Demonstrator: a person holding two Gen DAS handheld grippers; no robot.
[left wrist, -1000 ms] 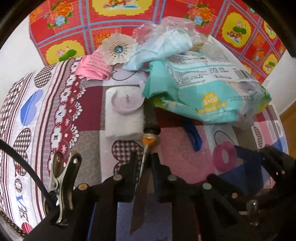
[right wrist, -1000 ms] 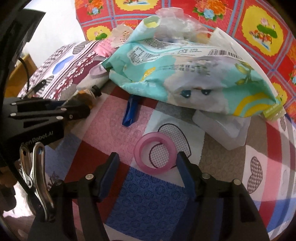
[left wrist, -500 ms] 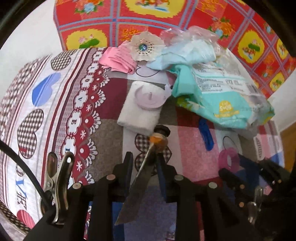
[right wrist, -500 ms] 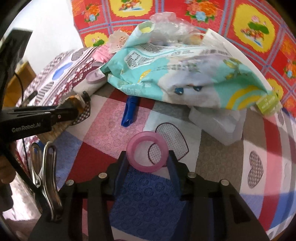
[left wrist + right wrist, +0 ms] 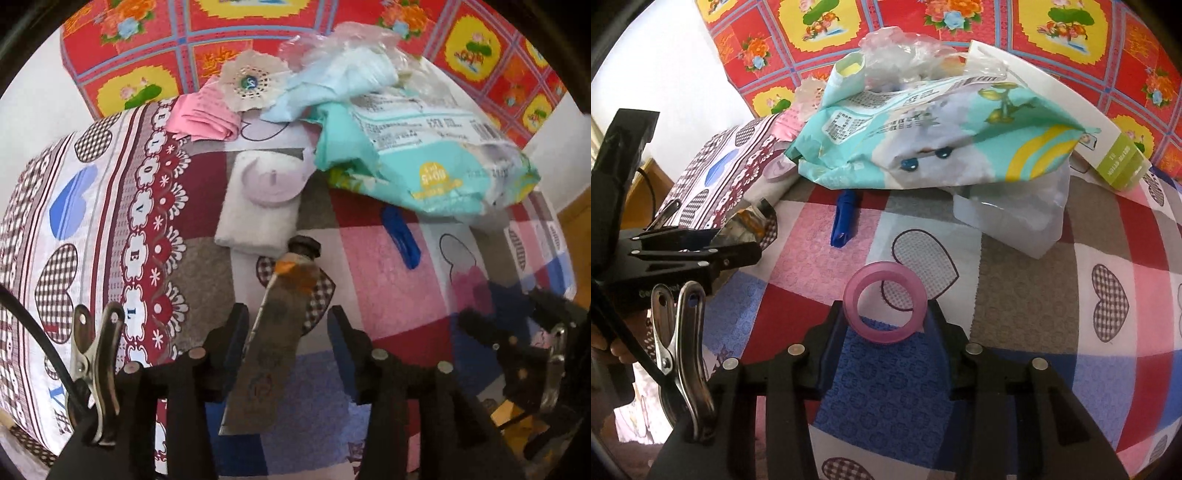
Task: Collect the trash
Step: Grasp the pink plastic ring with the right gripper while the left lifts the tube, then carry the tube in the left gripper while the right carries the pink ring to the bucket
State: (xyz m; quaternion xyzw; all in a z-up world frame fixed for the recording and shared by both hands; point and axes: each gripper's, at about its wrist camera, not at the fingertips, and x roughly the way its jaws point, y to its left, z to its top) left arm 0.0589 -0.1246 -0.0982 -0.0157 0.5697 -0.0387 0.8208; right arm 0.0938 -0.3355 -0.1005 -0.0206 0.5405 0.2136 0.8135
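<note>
Our left gripper: jaws opening, flattened tube loose between them. Our right gripper: pinching the pink ring.

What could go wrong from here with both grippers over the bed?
1. The left gripper is opening with the squeezed tube between its fingers, no pad visibly pressing it; the tube may slip and drop onto the quilt instead of with the trash.
2. The right gripper pinches the pink ring only at its sides; the ring could pop out.
3. The grippers sit close together and could bump.
</note>
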